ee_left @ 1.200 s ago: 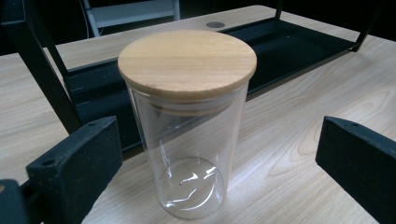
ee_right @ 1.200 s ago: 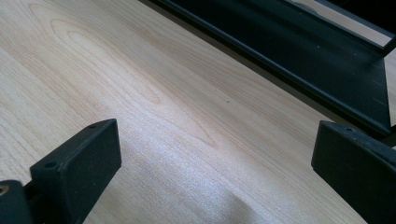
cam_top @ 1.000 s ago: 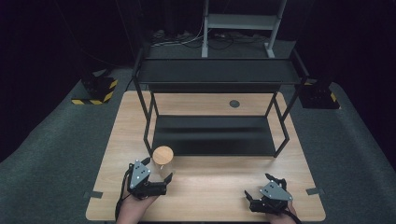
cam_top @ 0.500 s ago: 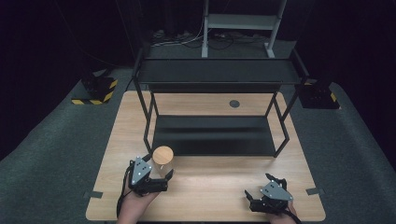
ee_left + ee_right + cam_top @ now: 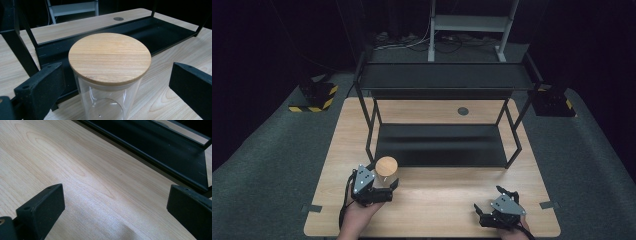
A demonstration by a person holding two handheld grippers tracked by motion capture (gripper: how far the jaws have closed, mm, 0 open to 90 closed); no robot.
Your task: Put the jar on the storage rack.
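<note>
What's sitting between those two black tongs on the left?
A clear glass jar with a round wooden lid stands between the open left tongs, with a gap on each side, as the left gripper view shows.

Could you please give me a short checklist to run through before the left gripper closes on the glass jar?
1. Left gripper open wide enough for the jar: ok, both jaws stand apart from the glass.
2. Glass jar between the jaws: ok, though nearer the left jaw than the right.
3. Wooden lid seated flat on the jar: ok.
4. Jar upright on the table: ok.
5. Room behind the jar: cannot tell; the black shelf rack stands just behind it.
6. Right gripper out of the way: ok, open over bare table at the near right.
</note>
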